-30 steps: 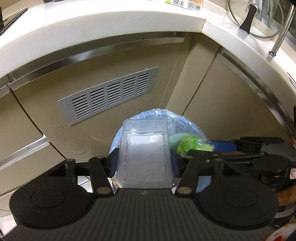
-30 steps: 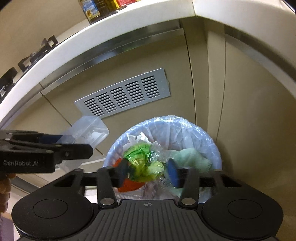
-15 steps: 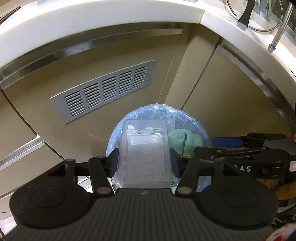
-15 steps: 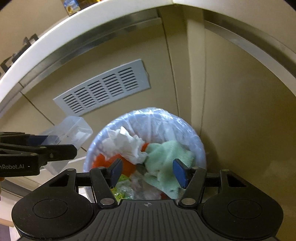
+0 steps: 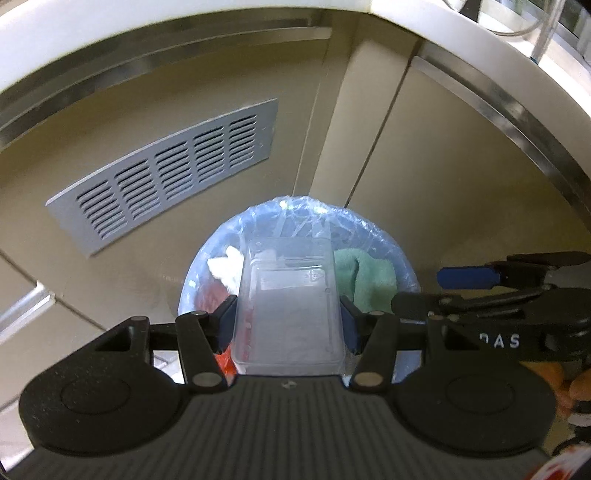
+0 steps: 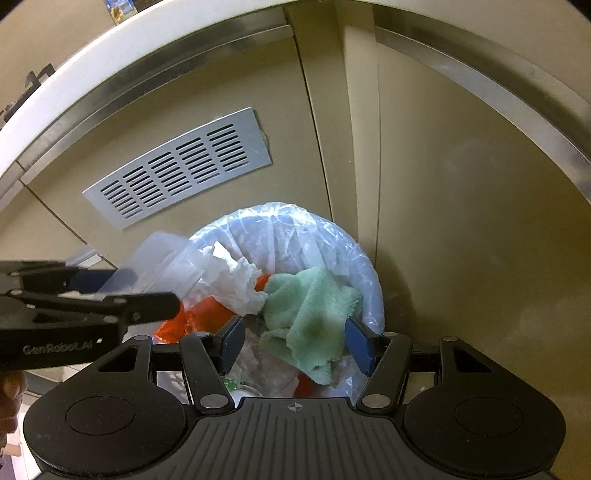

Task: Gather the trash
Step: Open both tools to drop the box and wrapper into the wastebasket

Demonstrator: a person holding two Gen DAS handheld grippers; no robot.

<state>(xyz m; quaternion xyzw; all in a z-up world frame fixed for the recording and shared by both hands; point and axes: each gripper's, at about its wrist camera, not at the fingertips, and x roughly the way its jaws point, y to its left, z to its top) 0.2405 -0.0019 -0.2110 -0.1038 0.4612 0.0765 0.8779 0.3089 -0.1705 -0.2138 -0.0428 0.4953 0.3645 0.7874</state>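
The left gripper [image 5: 288,326] is easing open around a clear rectangular plastic tray [image 5: 290,306]; its pads seem still touching. The tray hangs over the round bin lined with clear film [image 6: 347,243]. The right gripper [image 6: 295,343] gapes empty above a mint-green cloth [image 6: 310,310].

The bin [image 6: 373,280] stands before the cabinet's vent [image 6: 177,170], with a cloth [image 6: 314,314] and paper [image 6: 229,280] inside

Both my feeds look dim and yellowish, fisheye bending the counter edge [image 5: 184,33] hard, glare off the bin liner [image 6: 295,229], left gripper [image 6: 122,295] smeared with motion blur.
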